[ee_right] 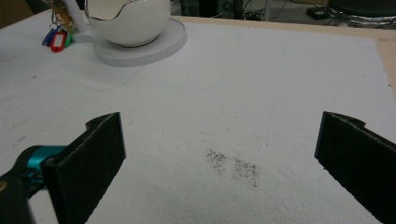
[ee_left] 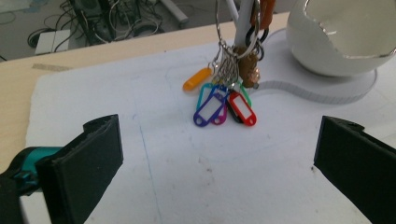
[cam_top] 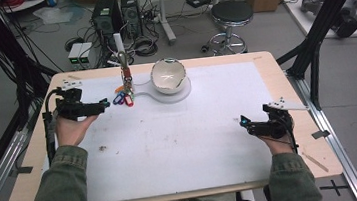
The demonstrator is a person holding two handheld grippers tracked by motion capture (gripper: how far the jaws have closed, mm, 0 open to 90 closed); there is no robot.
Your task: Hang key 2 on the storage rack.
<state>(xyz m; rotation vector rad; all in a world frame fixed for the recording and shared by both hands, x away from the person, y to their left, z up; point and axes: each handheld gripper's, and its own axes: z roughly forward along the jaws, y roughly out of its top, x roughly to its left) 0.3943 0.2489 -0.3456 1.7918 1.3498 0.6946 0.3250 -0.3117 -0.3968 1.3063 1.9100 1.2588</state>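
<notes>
From the high view, the left gripper (cam_top: 102, 105) is held near the white mat's (cam_top: 171, 146) left edge and the right gripper (cam_top: 243, 122) near its right edge, with bare mat between them. In the left gripper view, spread jaws are pointed at a bunch of key tags (ee_left: 224, 105) hung beside an eggshell-shaped bowl (ee_left: 336, 42). In the right gripper view, jaws are likewise parted over open mat, a dark smudge (ee_right: 233, 168) lying between them.

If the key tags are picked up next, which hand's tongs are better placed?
Left, probably. The left tongs are open and point at the key tags just ahead of them; the right tongs, also open, sit far across the white mat.
</notes>
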